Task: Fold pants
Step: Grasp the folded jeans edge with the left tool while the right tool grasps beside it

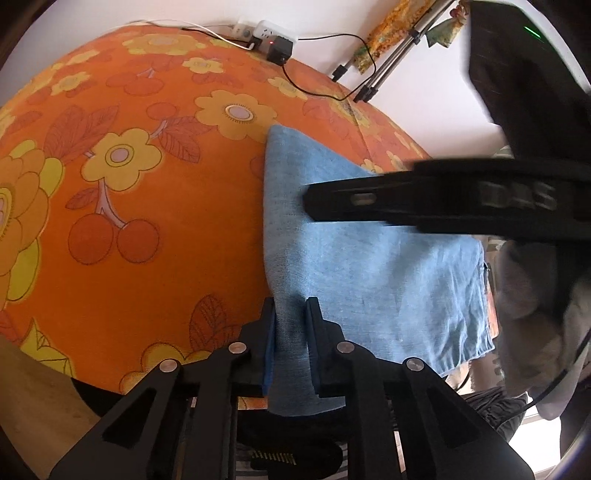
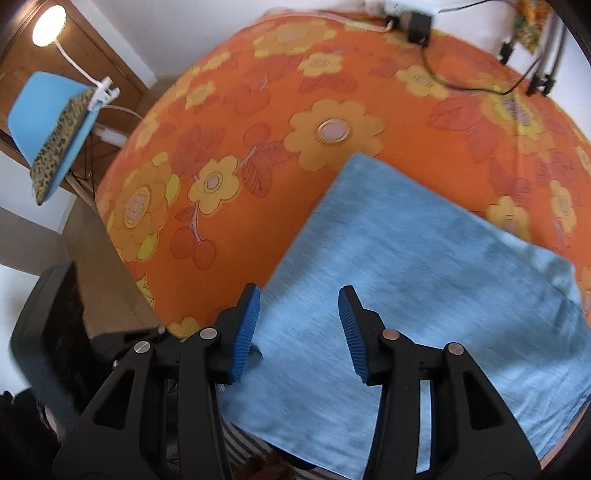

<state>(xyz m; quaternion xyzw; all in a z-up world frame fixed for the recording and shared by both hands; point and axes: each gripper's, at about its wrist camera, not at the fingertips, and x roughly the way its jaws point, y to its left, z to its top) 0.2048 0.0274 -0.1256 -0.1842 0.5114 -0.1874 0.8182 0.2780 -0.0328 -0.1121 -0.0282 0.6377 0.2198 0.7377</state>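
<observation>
Light blue pants [image 1: 369,280] lie folded in a flat rectangle on the orange flowered bedspread [image 1: 129,184]. My left gripper [image 1: 291,314] is shut on the near left edge of the pants, a fold of blue cloth pinched between its pads. The right gripper's black body [image 1: 424,203] crosses above the pants in the left wrist view. In the right wrist view the right gripper [image 2: 299,306] hovers open above the pants [image 2: 424,277], with nothing between its blue pads [image 2: 245,328].
A black adapter [image 1: 279,50] and white power strip [image 1: 255,31] with cables lie at the bed's far edge. Tripod legs [image 1: 388,70] stand at the far right. A blue chair [image 2: 51,125] and a clip lamp [image 2: 48,22] stand left of the bed.
</observation>
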